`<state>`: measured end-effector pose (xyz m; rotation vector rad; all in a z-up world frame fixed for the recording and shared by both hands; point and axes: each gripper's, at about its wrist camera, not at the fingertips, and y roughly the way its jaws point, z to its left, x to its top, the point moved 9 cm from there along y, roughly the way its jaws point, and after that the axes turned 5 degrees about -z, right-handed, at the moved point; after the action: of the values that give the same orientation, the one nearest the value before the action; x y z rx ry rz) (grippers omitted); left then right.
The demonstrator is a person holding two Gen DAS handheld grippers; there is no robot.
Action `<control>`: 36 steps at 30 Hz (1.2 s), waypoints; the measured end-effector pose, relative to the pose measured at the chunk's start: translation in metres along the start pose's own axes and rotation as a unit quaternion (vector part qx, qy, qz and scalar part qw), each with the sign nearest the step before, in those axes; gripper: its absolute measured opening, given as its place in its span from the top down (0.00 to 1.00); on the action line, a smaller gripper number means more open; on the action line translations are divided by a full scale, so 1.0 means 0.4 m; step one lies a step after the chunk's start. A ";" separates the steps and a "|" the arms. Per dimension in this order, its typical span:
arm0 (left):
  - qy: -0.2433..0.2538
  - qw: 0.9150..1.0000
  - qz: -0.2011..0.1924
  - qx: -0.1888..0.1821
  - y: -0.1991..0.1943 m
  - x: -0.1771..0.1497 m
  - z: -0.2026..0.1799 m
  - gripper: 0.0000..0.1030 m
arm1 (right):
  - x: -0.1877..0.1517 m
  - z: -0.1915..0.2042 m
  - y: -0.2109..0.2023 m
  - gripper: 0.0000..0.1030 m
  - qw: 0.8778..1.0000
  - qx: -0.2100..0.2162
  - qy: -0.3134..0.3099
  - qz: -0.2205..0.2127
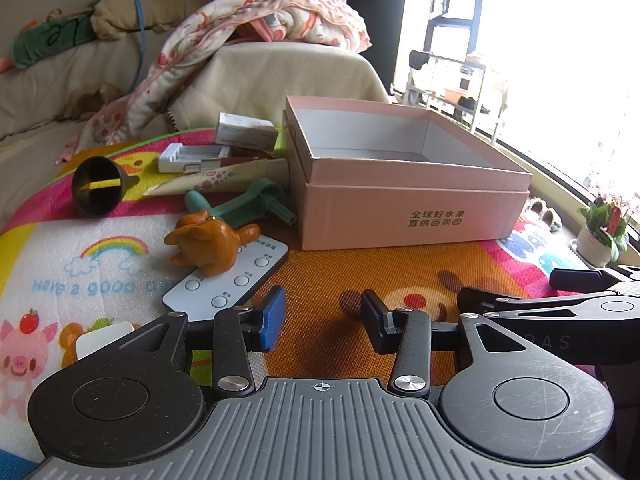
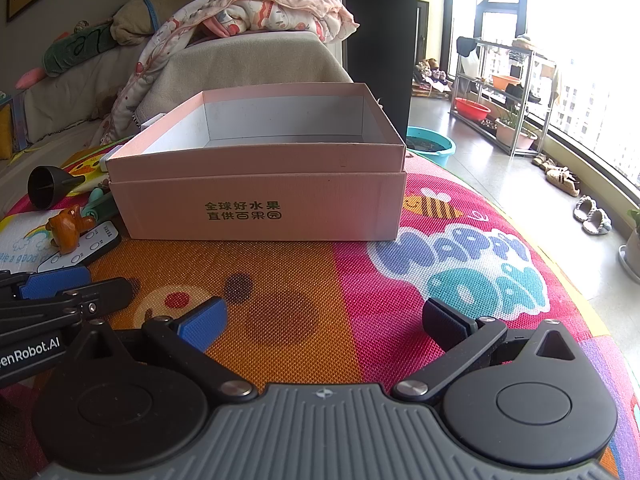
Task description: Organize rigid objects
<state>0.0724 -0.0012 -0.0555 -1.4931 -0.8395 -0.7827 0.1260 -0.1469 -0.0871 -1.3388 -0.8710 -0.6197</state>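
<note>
An open pink cardboard box [image 1: 412, 208] stands on the colourful play mat, also in the right wrist view [image 2: 260, 208]; what shows of its inside is bare. Left of it lie a brown wooden animal figure [image 1: 208, 242], a white remote [image 1: 236, 280], a green plastic tool [image 1: 248, 204], a black funnel [image 1: 100, 186], a cream shoehorn-like piece [image 1: 216, 180], a white charger [image 1: 192, 158] and a small white carton [image 1: 246, 132]. My left gripper [image 1: 322, 320] is open and empty over the mat, just right of the remote. My right gripper [image 2: 324, 324] is open and empty in front of the box.
A sofa with a beige cover [image 1: 280, 76], a blanket [image 1: 256, 28] and plush toys stands behind the mat. A potted plant [image 1: 602, 228] sits at the right by the window. A shelf rack [image 2: 504, 92], basins and slippers [image 2: 592, 220] are on the floor.
</note>
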 end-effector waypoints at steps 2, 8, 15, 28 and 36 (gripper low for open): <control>0.000 1.000 0.000 0.000 0.000 0.000 0.000 0.54 | 0.000 0.000 0.000 0.00 1.000 0.000 0.000 0.000; 0.000 1.000 0.000 0.000 0.000 0.000 0.000 0.54 | 0.000 0.001 -0.001 0.00 1.000 0.000 0.000 0.000; -0.001 1.000 0.000 -0.001 0.000 0.000 0.001 0.54 | -0.001 0.001 -0.001 0.00 1.000 0.000 0.000 0.000; 0.001 1.000 0.000 -0.001 0.000 0.001 0.001 0.54 | -0.004 0.002 0.001 0.00 1.000 0.000 0.000 0.000; 0.008 1.000 0.001 0.003 -0.001 0.003 -0.004 0.54 | 0.001 0.002 0.002 0.00 1.000 0.000 0.000 0.000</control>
<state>0.0727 -0.0028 -0.0541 -1.4806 -0.8278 -0.7881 0.1266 -0.1459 -0.0874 -1.3385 -0.8710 -0.6207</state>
